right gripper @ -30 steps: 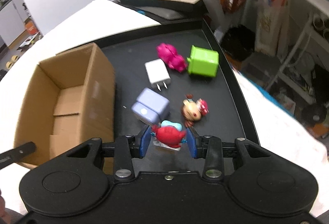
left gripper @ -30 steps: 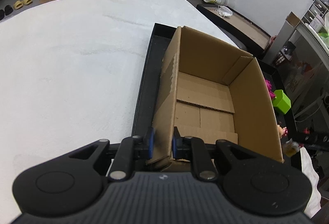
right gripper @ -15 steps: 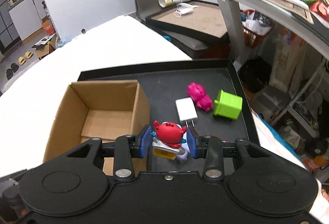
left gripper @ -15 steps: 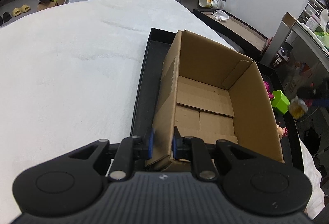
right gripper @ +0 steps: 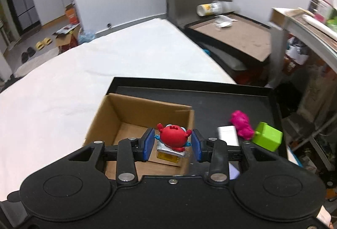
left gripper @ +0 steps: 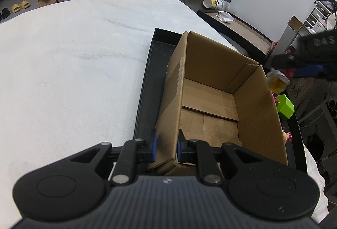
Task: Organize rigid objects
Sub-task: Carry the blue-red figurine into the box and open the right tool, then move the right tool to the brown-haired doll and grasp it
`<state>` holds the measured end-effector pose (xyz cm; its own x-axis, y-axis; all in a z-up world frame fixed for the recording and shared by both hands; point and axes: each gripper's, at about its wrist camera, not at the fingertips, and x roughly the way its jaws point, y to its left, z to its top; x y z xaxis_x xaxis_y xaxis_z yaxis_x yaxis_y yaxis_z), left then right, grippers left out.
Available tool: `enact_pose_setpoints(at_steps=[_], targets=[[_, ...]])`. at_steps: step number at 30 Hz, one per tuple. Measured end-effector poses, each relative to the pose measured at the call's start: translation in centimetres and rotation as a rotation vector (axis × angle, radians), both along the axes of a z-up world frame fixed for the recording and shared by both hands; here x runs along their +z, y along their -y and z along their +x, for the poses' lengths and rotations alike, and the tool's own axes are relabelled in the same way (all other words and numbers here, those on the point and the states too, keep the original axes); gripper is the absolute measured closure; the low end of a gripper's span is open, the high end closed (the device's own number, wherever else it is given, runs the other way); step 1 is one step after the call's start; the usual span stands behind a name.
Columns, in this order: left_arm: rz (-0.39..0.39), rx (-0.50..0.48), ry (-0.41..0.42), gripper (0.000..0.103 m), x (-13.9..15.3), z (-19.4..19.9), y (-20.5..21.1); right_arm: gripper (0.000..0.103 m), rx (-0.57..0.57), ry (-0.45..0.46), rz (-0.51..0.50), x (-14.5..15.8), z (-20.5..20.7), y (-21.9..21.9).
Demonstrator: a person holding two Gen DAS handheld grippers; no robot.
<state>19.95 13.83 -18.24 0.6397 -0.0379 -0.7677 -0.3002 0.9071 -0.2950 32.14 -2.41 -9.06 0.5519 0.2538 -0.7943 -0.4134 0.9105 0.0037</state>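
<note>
An open cardboard box [left gripper: 212,100] stands on a black tray [left gripper: 147,90]. My left gripper [left gripper: 166,145] is shut on the box's near left wall. My right gripper [right gripper: 171,143] is shut on a red crab toy [right gripper: 172,137] with a yellow base and holds it above the box [right gripper: 145,115], over its right side. In the left wrist view the right gripper [left gripper: 294,64] and the toy's yellow base [left gripper: 277,81] hang above the box's right wall. The box is empty inside.
On the tray [right gripper: 210,94] right of the box lie a pink toy [right gripper: 241,123], a white charger [right gripper: 227,135] and a green cube [right gripper: 267,138]. A small doll [left gripper: 286,136] lies by the tray's right edge. White cloth [left gripper: 73,64] covers the table to the left.
My right gripper has lifted the red crab toy off the tray and carried it left, over the box. My left gripper has kept its hold on the box wall.
</note>
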Motion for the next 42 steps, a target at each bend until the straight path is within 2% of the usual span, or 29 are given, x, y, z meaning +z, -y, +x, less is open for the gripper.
enact_pose_setpoints(at_steps=[5, 14, 20, 22, 27, 33, 42], targets=[[-0.008, 0.006, -0.001, 0.086, 0.0, 0.0, -0.1, 0.065, 0.020, -0.040, 0.012, -0.7, 0.8, -1.5], [-0.002, -0.003, 0.008, 0.086, -0.1, -0.2, 0.0, 0.065, 0.061, -0.058, 0.009, -1.9, 1.2, -3.6], [-0.012, 0.001, 0.008, 0.086, -0.1, -0.1, -0.2, 0.063, 0.096, -0.051, 0.090, -1.4, 1.6, -4.1], [0.000, -0.005, 0.008, 0.086, -0.1, -0.2, 0.0, 0.059, 0.106, -0.029, 0.108, -0.7, 1.6, -3.9], [0.014, -0.006, 0.001, 0.086, -0.1, -0.1, 0.2, 0.058, 0.116, -0.034, 0.137, 0.6, 1.7, -2.3], [0.023, -0.004, -0.008, 0.086, -0.2, 0.2, 0.3, 0.055, 0.112, 0.027, 0.086, 1.8, 0.8, 1.1], [0.032, 0.001, -0.013, 0.086, -0.1, 0.2, 0.5, 0.053, 0.039, 0.028, 0.030, 1.5, 0.4, 7.3]])
